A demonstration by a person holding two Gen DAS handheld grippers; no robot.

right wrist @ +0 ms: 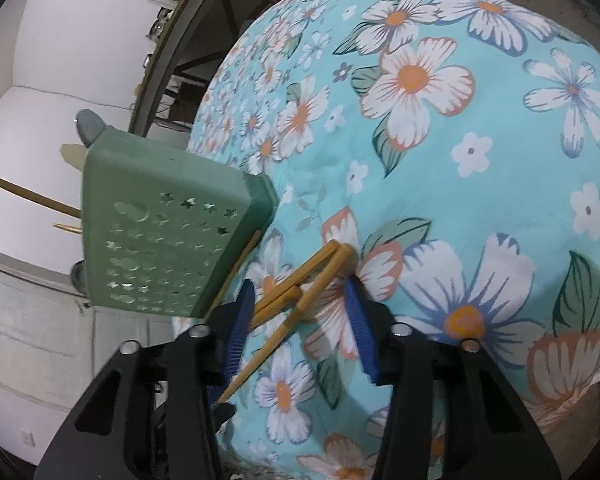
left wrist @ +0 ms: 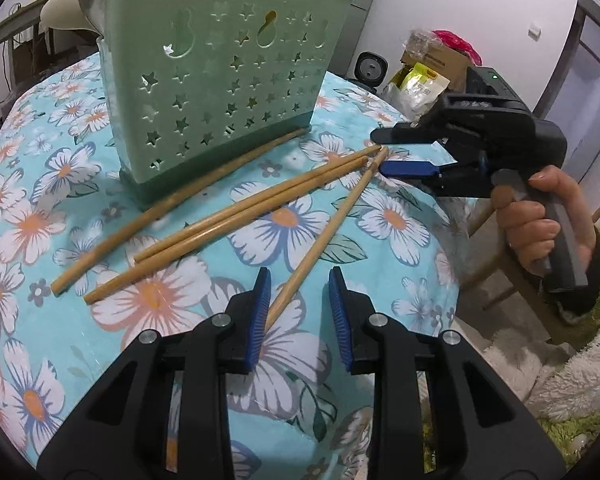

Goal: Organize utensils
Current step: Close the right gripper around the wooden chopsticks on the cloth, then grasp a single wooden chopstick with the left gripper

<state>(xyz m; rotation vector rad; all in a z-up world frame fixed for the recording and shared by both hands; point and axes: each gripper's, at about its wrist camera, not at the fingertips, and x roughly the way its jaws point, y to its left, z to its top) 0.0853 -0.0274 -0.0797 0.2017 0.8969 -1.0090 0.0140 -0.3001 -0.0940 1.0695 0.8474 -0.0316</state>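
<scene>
A green utensil holder (left wrist: 216, 80) with star cut-outs stands on the floral tablecloth (left wrist: 380, 224); it also shows in the right wrist view (right wrist: 168, 236). Several bamboo chopsticks lie loose on the cloth: one (left wrist: 172, 204) against the holder's base, a pair (left wrist: 236, 216) side by side, and one (left wrist: 324, 236) running toward me. My left gripper (left wrist: 300, 312) is open with the near end of that chopstick between its fingers. My right gripper (right wrist: 300, 328) is open around the far tips of the chopsticks (right wrist: 300, 292); it also shows in the left wrist view (left wrist: 384, 152).
Chopstick ends (right wrist: 32, 196) and spoon handles stick out of the holder's top. Past the table's right edge are a cardboard box with bags (left wrist: 432, 68), a wooden chair (left wrist: 500, 272) and a fluffy rug (left wrist: 572, 380). A dark shelf frame (right wrist: 168, 48) stands behind the table.
</scene>
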